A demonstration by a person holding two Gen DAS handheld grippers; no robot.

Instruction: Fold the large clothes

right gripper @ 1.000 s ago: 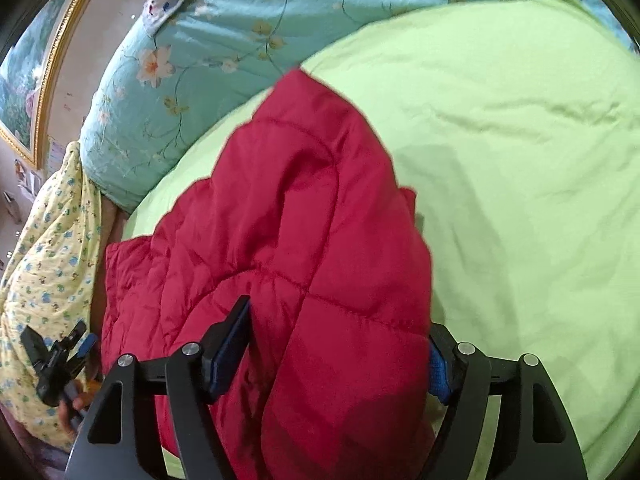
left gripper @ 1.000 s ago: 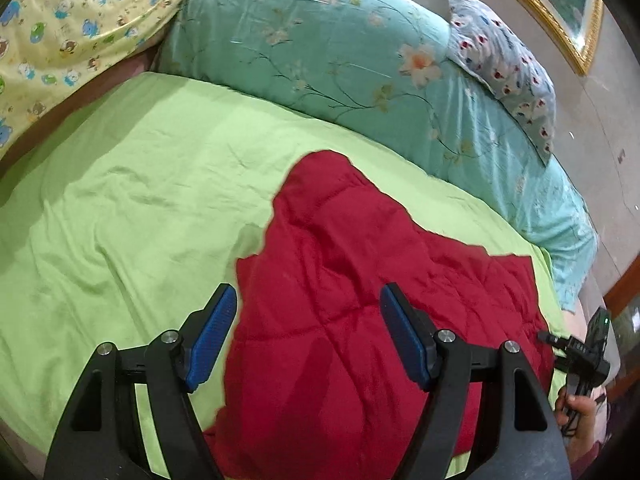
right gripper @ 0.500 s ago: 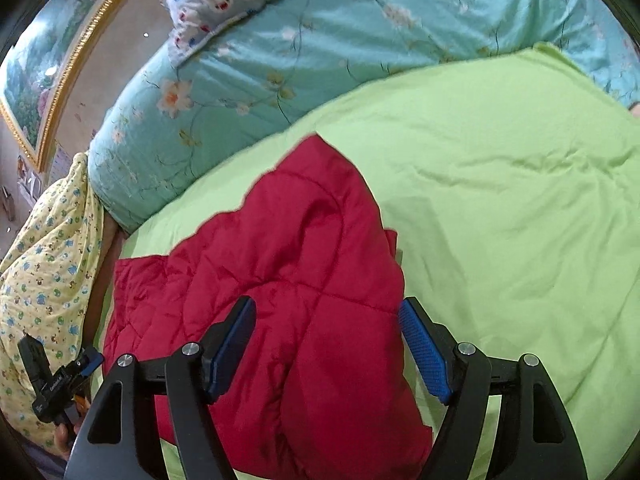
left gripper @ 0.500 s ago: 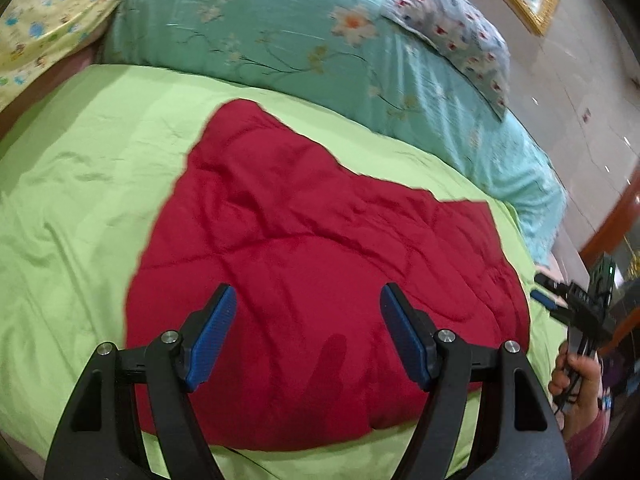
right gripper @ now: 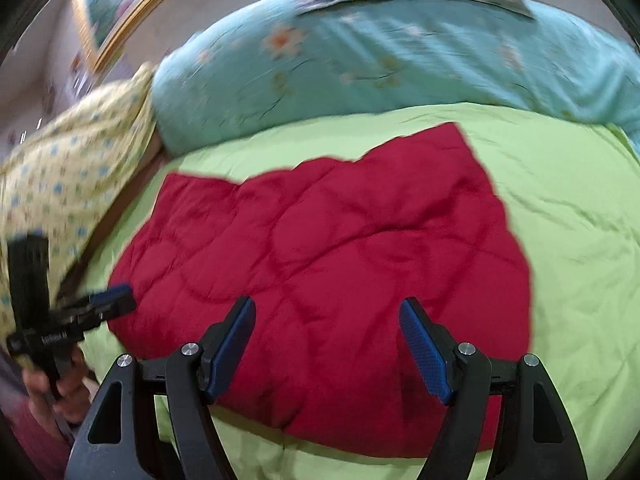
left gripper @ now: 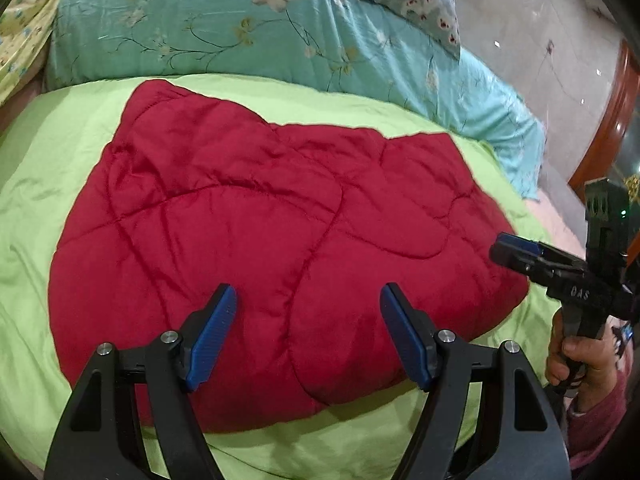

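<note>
You had let go of the red quilted garment [left gripper: 260, 240], which a second earlier bunched between your right gripper [right gripper: 326, 346] fingers, so it lay folded flat on the green bedsheet [left gripper: 48, 168], both grippers' fingers apart and empty above its near edge, left gripper [left gripper: 308, 332] included.

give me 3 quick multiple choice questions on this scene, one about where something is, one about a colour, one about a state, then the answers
1. Where does the red quilted garment lie?
A. on the green bedsheet
B. on the floor
C. draped over the floral pillow

2. What colour are the pads of the left gripper?
A. red
B. blue
C. white

3. What state is the right gripper in?
A. shut on the garment
B. shut on the sheet
C. open, holding nothing

Answers:
1. A, green sheet shows all around the garment's edges.
2. B, both inner pads are blue against black arms.
3. C, its fingers stand wide apart above the garment.
</note>
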